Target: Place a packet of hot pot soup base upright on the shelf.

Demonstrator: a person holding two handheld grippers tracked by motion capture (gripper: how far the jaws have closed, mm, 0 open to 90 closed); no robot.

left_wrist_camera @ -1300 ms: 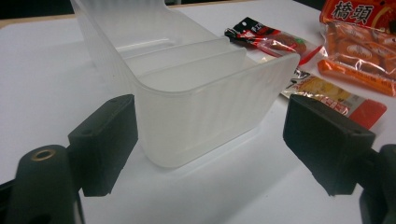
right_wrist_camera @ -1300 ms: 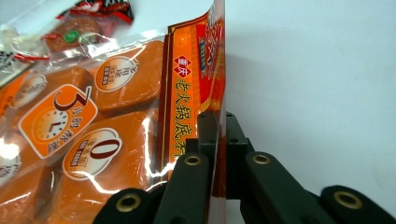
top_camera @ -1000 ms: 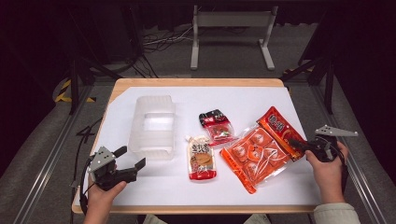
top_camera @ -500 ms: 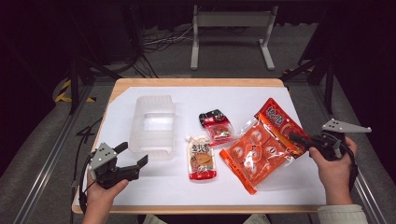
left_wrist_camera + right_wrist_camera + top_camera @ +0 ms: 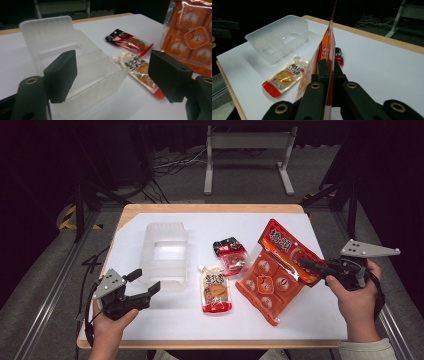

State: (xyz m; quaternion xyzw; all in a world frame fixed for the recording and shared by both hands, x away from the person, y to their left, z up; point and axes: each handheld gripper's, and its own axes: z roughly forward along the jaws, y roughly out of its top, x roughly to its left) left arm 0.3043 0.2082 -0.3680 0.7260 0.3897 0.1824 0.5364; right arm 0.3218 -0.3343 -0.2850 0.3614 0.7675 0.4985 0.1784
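Large orange snack bag, light, limp and slick, is clamped at its upper edge by the right gripper and lifted partway off the table near the clear plastic tray, while the left gripper is held apart, empty.
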